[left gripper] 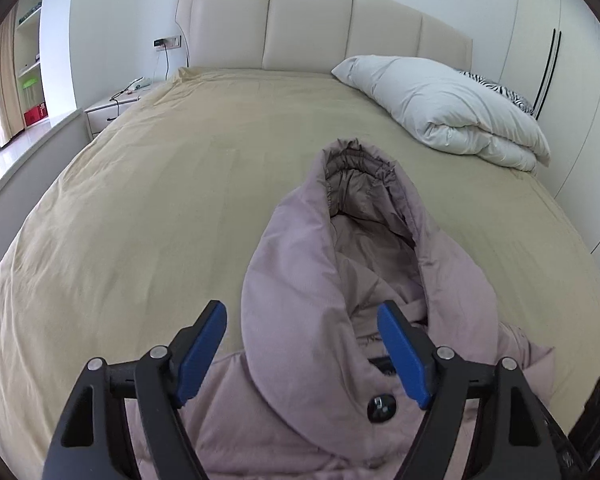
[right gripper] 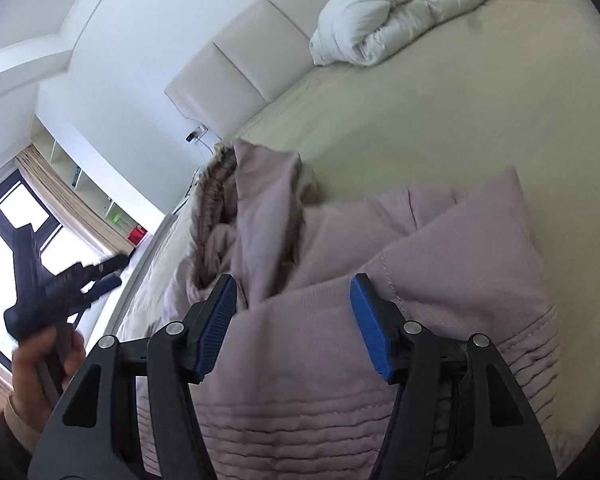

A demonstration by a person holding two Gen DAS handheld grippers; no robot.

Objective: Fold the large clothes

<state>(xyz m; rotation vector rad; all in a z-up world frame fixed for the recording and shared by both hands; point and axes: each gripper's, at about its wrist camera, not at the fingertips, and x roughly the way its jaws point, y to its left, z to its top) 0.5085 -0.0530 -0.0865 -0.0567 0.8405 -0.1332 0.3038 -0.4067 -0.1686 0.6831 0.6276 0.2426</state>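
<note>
A mauve padded hooded coat (left gripper: 300, 272) lies on the beige bed (left gripper: 160, 200), its hood (left gripper: 360, 184) pointing toward the headboard. A black button (left gripper: 381, 408) shows below the collar. My left gripper (left gripper: 300, 312) hovers over the collar, open wide, with the blue pads clear of the fabric. In the right wrist view the coat (right gripper: 440, 248) is bunched, a quilted cuff or hem nearest me. My right gripper (right gripper: 294, 284) stands open over that fold, cloth lying between the fingers without being pinched. The left gripper (right gripper: 100, 276) appears blurred at the left, held by a hand (right gripper: 40, 380).
A folded white duvet (left gripper: 440, 108) and a zebra-print pillow (left gripper: 508, 96) sit at the bed's far right by the padded headboard (left gripper: 300, 28). A nightstand (left gripper: 108, 112) with cables stands at the left, a wardrobe (left gripper: 560, 80) at the right. Bare sheet stretches left of the coat.
</note>
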